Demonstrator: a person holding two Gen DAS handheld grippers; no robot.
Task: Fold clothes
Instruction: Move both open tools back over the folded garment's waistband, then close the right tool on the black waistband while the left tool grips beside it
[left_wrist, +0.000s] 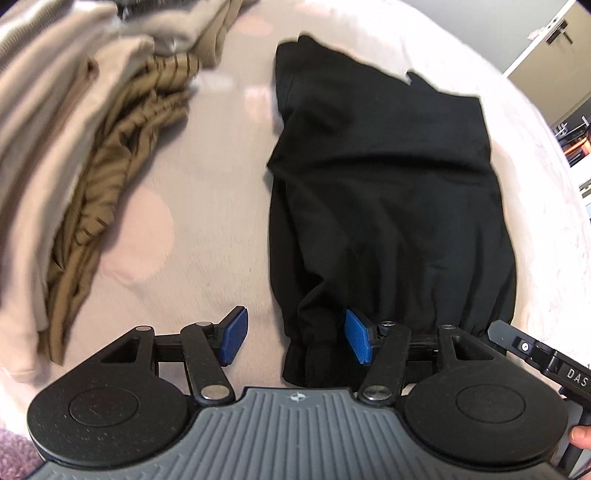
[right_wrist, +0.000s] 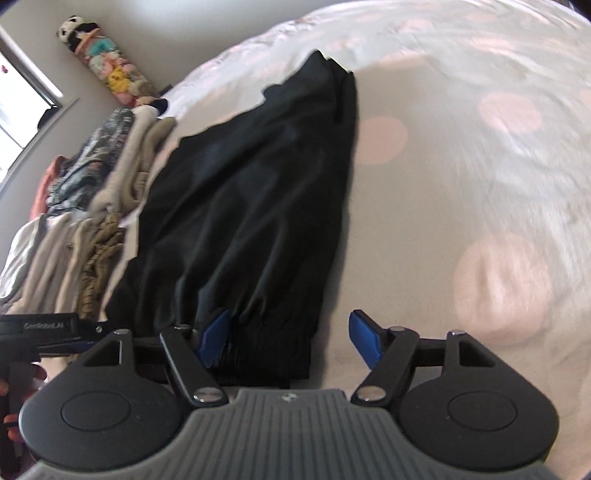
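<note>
Left wrist view: left tool with blue pads parted wide, nothing pinched. Right-hand pad against the black trousers at the gathered cuff; other pad over bare bedspread. Cuff partly between the pads but not pressed. Right tool's housing at the frame's right edge.

Right wrist view: right tool likewise spread open, empty. Left-hand pad at the ribbed cuff edge, other pad clear over the spotted bedspread. Left tool's body and fingers of a hand at the left edge.

Trousers lying lengthwise on the bed, legs stacked, cuffs nearest both tools, waist at the far end.

Handling (judgement): thin, soft, limp fabric; light; bound to sag and drape once lifted; not fragile. Smooth weave, possibly slippery, so a pinch on the thicker elastic cuff likely safest. One tool per cuff corner, both layers caught together, then carried toward the waist for the half fold.

View differences: left wrist shows a folded beige and striped olive stack just beside the trousers, plus a cabinet beyond the bed. Right wrist shows the whole row of folded piles running back to the wall, a column of soft toys, and wide open bedspread to the right, none of that visible from the left.
</note>
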